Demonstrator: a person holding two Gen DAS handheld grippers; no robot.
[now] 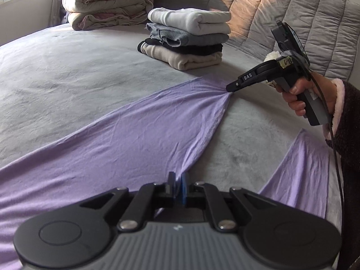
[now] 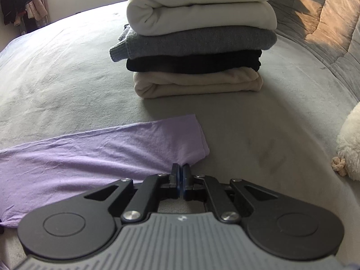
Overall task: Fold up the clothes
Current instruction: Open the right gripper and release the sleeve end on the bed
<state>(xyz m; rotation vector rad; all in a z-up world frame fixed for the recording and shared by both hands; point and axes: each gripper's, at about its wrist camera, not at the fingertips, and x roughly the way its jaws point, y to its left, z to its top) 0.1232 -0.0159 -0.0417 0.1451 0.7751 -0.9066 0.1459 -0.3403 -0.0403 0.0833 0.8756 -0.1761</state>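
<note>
A lilac garment [image 1: 135, 135] lies spread over the grey bed [image 1: 56, 67], pulled taut between my two grippers. My left gripper [image 1: 178, 180] is shut on a bunched edge of it near the bottom of the left wrist view. My right gripper [image 1: 229, 88], held by a hand [image 1: 299, 99] in a dark fluffy sleeve, pinches the far corner, where the cloth gathers into creases. In the right wrist view the right gripper [image 2: 181, 168] holds a fold of the lilac garment [image 2: 90, 153] between its closed pads near the end of a sleeve.
A stack of folded clothes [image 1: 186, 38] [image 2: 198, 45], white on top and beige at the bottom, stands just beyond the garment. A folded quilt [image 1: 108, 4] lies at the back left. A quilted headboard [image 1: 292, 18] runs along the right. A white fluffy toy [image 2: 351, 144] sits at the right edge.
</note>
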